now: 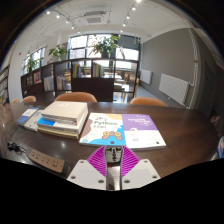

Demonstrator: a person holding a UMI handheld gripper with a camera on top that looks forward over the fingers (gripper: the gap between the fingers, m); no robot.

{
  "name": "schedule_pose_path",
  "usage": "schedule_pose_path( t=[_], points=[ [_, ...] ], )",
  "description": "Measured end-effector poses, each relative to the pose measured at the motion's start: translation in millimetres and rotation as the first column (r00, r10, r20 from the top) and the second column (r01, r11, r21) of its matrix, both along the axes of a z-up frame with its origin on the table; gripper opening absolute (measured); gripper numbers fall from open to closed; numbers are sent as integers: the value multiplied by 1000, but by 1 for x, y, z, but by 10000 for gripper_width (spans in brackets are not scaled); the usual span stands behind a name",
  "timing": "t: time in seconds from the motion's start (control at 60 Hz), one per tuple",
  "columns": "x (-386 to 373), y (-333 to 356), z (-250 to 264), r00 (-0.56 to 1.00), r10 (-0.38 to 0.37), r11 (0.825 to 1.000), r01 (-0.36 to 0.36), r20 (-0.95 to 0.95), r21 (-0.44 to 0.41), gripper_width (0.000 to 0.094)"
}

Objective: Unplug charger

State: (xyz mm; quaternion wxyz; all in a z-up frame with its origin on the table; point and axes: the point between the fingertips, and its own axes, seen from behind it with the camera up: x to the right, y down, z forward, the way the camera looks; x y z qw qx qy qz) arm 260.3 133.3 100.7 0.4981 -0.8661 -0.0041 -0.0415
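Print shows on the covers of two books lying on the dark table [170, 122], a light blue book [103, 128] and a purple and white book [140, 130] just beside it, but the words are too small to read. The stacked box [62, 117] further off carries a blue patch with no legible lettering. No brand, number or sign can be read anywhere else.

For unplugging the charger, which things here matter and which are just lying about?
Job: gripper, fingers close together with nothing between them; power strip on the table. No charger can be made out.

Lying about: stacked books, blue booklet, purple booklet, chairs, plants.
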Motion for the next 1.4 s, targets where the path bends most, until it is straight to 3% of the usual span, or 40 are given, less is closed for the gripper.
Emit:
schedule_pose_path(
  t=[0.183, 0.433, 0.517, 0.633, 0.767, 0.883, 1.033, 1.133, 1.4],
  points=[
    [-1, -8, -58, 999, 30, 996, -33, -37, -80, 197],
    [-6, -13, -83, 999, 32, 988, -38, -40, -150, 245],
    [-1, -15, -64, 1000, 12, 992, -14, -22, -125, 299],
    [7, -23, -12, 999, -34, 998, 34, 1, -51, 568],
    [-4, -50, 71, 999, -38, 998, 38, -6, 52, 621],
    [-15, -97, 139, 999, -42, 988, 42, 0, 147, 725],
    [-49, -177, 190, 999, -24, 974, 30, -28, 225, 754],
    [-63, -224, 202, 999, -6, 975, 15, -43, 222, 751],
    [-110, -340, 169, 999, 27, 990, -23, -32, 137, 748]
  ],
)
